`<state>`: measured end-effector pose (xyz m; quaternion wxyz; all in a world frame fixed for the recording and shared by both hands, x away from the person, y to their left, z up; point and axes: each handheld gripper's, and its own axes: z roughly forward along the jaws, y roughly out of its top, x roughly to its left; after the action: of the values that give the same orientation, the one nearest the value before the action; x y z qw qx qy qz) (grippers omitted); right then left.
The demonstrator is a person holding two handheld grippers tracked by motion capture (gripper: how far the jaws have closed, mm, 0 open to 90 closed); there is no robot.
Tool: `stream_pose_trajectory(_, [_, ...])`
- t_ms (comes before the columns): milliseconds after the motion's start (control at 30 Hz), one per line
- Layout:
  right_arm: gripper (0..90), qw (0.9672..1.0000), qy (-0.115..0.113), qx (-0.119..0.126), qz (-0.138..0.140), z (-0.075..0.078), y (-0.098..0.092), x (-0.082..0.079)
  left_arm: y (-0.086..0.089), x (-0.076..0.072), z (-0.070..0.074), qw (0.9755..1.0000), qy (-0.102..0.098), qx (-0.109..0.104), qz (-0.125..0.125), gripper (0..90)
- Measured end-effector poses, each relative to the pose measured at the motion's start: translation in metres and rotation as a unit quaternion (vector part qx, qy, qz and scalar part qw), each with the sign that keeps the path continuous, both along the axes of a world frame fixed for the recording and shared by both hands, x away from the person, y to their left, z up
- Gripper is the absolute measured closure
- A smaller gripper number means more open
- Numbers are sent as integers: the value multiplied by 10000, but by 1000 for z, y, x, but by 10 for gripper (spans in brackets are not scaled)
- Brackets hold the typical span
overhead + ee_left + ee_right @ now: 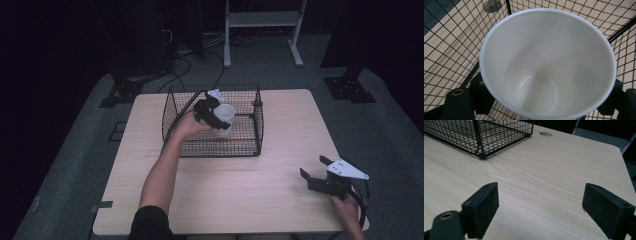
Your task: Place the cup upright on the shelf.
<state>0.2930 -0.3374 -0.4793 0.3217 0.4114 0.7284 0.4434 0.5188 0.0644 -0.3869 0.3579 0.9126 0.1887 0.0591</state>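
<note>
On the table (pixel 240 190) I count 1 wire basket (pixel 212 148), 1 white cup (pixel 223 119) and 2 grippers. The left gripper (pixel 214 119) is clamped on the cup, a black pad pressed against each side below the rim, holding it inside the basket with the mouth tipped toward the left gripper view. The right gripper (pixel 313 168) sits near the table's right front corner, well apart from the basket, jaws spread wide with bare wood between them. The cup's base is cut off, so I cannot tell whether it touches the basket floor.
</note>
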Motion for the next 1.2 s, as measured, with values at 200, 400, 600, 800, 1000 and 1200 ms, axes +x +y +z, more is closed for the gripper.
stream_pose_trajectory(200, [131,10000,0,3,-1,0,0,0,-3,3,-9,9998,146,104,-34,207])
stream_pose_trajectory(400, [131,10000,-2,4,2,0,0,0,-6,6,-16,9996,220,198,-31,207])
stream_pose_trajectory(600, [131,10000,-6,-2,5,0,0,0,-8,6,-21,9991,215,364,-39,206])
stream_pose_trajectory(800, [131,10000,-10,-4,8,0,0,0,-6,7,-22,9987,283,420,-9,206])
stream_pose_trajectory(1000, [131,10000,-12,-1,5,0,0,0,-3,4,-22,9984,259,504,-3,204])
stream_pose_trajectory(1200, [131,10000,-12,0,1,0,0,0,2,2,-23,9985,272,478,40,205])
